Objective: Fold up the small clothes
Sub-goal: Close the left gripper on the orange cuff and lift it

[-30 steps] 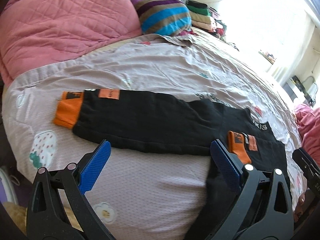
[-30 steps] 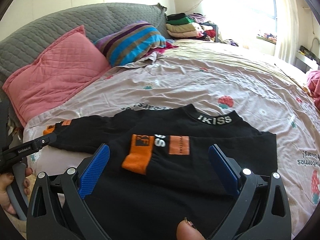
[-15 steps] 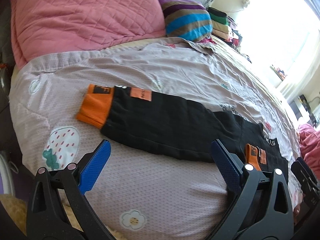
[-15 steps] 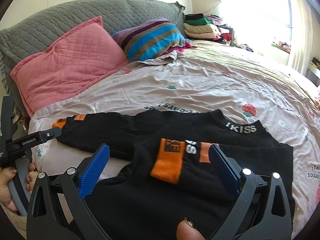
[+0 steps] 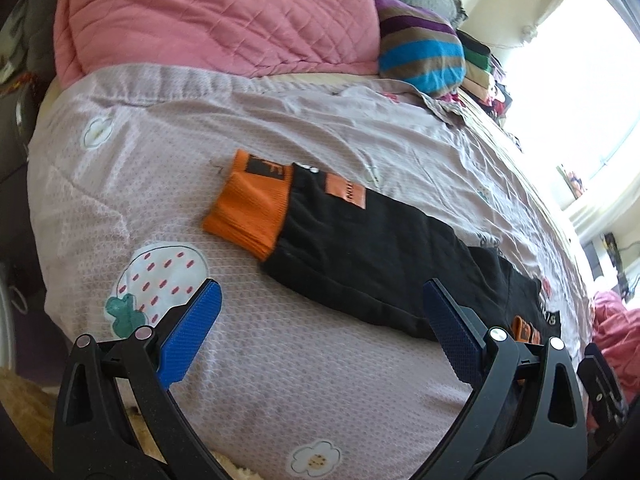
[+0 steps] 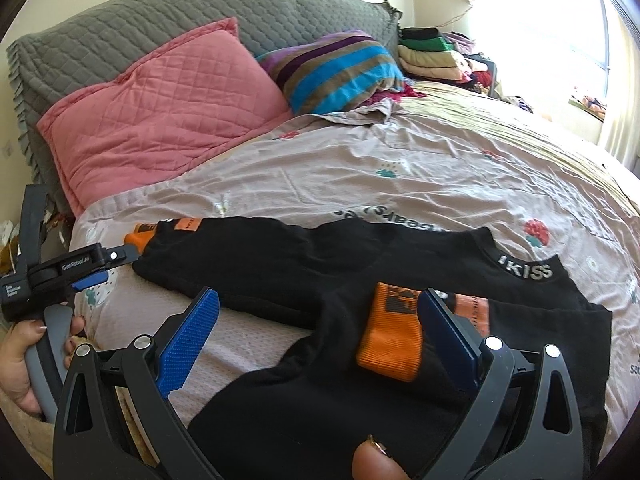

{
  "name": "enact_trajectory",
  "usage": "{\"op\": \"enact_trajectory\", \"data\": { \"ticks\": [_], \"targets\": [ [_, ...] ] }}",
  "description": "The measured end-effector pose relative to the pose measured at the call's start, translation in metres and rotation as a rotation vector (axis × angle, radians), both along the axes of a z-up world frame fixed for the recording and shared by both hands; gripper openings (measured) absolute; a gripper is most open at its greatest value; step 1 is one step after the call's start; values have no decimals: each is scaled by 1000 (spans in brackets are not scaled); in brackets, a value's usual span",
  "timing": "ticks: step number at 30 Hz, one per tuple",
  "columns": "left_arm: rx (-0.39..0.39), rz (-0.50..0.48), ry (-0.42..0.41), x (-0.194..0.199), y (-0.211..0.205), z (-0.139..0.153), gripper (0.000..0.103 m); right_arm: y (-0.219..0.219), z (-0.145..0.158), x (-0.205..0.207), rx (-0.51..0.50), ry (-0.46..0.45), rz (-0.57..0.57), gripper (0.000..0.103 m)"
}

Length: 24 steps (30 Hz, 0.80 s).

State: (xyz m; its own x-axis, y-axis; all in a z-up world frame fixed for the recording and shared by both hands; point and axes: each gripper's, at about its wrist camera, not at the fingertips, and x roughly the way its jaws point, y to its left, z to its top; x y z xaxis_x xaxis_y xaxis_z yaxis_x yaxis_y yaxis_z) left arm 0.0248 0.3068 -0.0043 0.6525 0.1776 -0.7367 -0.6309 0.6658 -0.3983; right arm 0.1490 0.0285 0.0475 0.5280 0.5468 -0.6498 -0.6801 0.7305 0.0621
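Observation:
A small black sweatshirt [image 6: 400, 392] with orange cuffs lies flat on the bed sheet [image 6: 400, 184]. One sleeve is folded across the body, its orange cuff [image 6: 390, 338] on top. The other sleeve [image 5: 360, 256] stretches out to the left and ends in an orange cuff [image 5: 252, 208]. My left gripper [image 5: 320, 320] is open and empty, just short of that sleeve, near its cuff. It also shows in the right wrist view [image 6: 86, 266]. My right gripper [image 6: 316, 332] is open and empty over the shirt's body, beside the folded cuff.
A pink quilted pillow [image 6: 160, 112] and a striped pillow [image 6: 340, 72] lie at the head of the bed against a grey headboard [image 6: 160, 24]. Folded clothes [image 6: 432, 56] are stacked at the far side. The bed's near edge [image 5: 260, 456] is right below my grippers.
My left gripper has moved left along the outstretched sleeve toward its orange cuff. My right gripper has shifted left too, over the shirt. Both stay open.

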Motion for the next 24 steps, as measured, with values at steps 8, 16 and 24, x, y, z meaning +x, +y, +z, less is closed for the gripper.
{"op": "enact_trajectory", "data": {
  "ticks": [8, 16, 24],
  "targets": [
    [-119, 36, -39, -3, 24, -20, 93, 29, -16, -2, -34, 20, 54, 99],
    [-165, 84, -78, 5, 40, -29, 72, 35, -27, -5, -36, 49, 59, 99],
    [-139, 119, -73, 19, 54, -37, 16, 25, -31, -6, -25, 67, 38, 99]
  ]
}}
